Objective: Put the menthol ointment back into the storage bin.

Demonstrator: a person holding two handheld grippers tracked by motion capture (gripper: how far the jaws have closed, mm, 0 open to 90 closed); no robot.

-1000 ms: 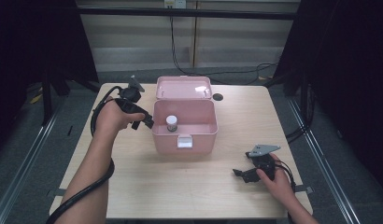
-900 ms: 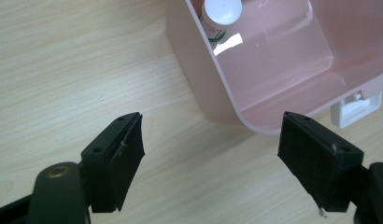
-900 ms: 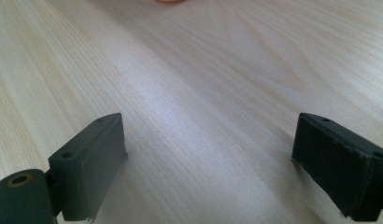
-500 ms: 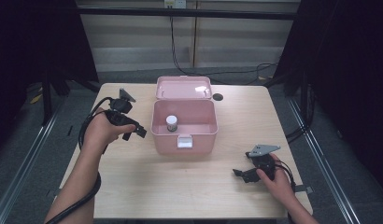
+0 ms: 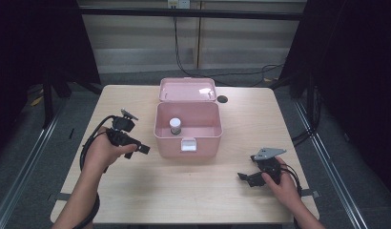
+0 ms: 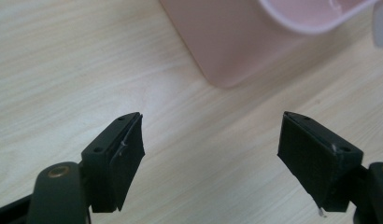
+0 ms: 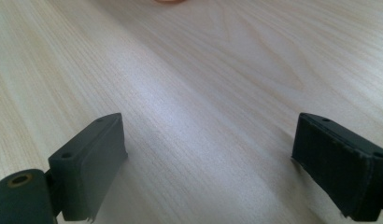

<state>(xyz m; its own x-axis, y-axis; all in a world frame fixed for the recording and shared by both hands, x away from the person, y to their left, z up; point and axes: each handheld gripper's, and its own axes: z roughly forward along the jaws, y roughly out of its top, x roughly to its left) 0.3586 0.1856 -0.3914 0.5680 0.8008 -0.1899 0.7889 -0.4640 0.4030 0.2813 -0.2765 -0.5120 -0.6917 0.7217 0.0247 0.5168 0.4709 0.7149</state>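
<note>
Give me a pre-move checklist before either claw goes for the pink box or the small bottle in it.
1. Pink box lid open: ok.
2. Small bottle upright inside the box: ok.
3. Left claw open and empty, left of the box: ok.
4. Right claw open and empty, low over the table: ok.
5. Path from the left claw to the box free of other things: ok.
6. Bottle cap tight: cannot tell.
</note>
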